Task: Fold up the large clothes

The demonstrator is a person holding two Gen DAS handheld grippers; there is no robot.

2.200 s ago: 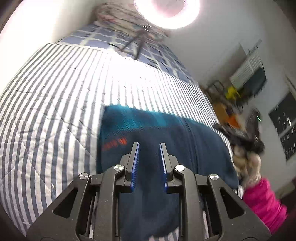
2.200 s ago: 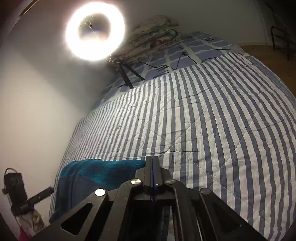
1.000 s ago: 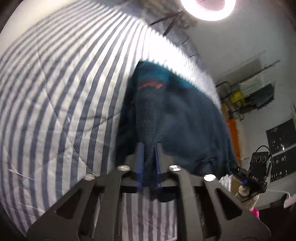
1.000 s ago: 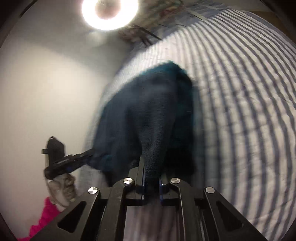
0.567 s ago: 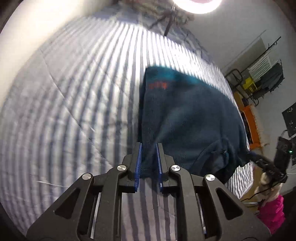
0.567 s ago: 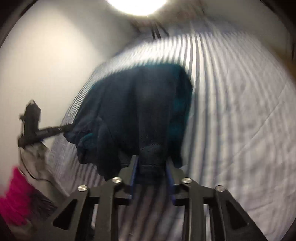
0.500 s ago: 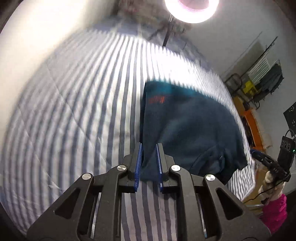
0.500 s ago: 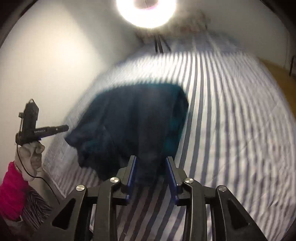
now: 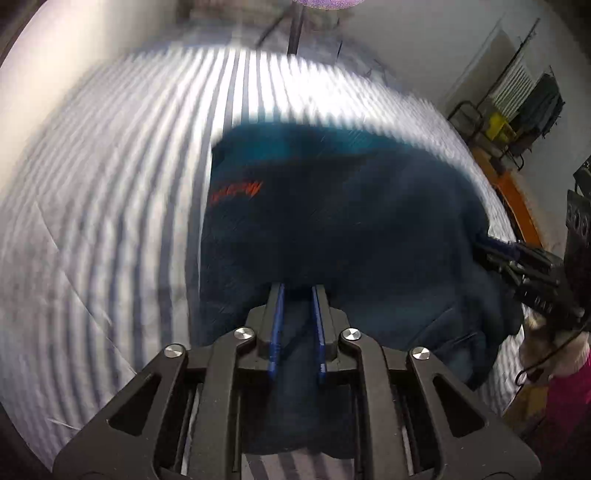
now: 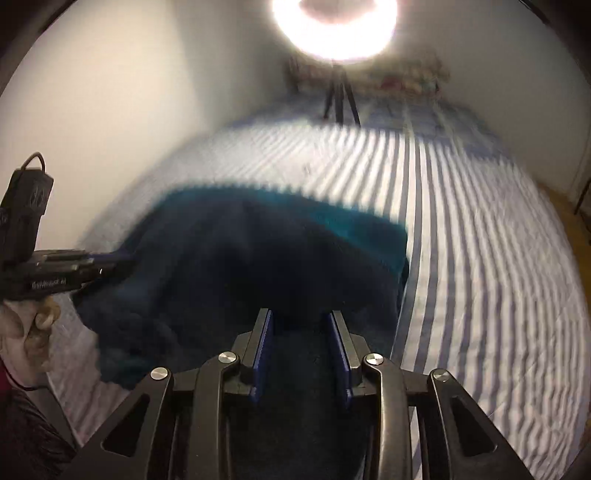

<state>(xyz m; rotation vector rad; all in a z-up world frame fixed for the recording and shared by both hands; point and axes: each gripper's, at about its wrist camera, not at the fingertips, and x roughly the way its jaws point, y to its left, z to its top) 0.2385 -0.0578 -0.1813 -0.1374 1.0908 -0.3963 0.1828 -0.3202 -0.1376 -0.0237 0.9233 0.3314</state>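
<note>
Folded over since a moment ago, the dark blue fleece (image 9: pixel 332 221) now lies doubled on the striped bedspread (image 9: pixel 110 184), its teal edge toward the ring light (image 10: pixel 334 26). Both tools have just been letting go: the left gripper (image 9: pixel 297 295) has its jaws slightly parted with fleece between them, while the right gripper (image 10: pixel 299 317) stands wider apart over the near hem, pads clear. That fold looks set, so a fresh grip likely comes next.

1 fleece (image 9: pixel 351 221), 1 striped quilt (image 9: pixel 110 221), 2 claws (image 9: pixel 297 295) (image 10: pixel 301 317) (1 ring light (image 10: pixel 334 26)).
</note>
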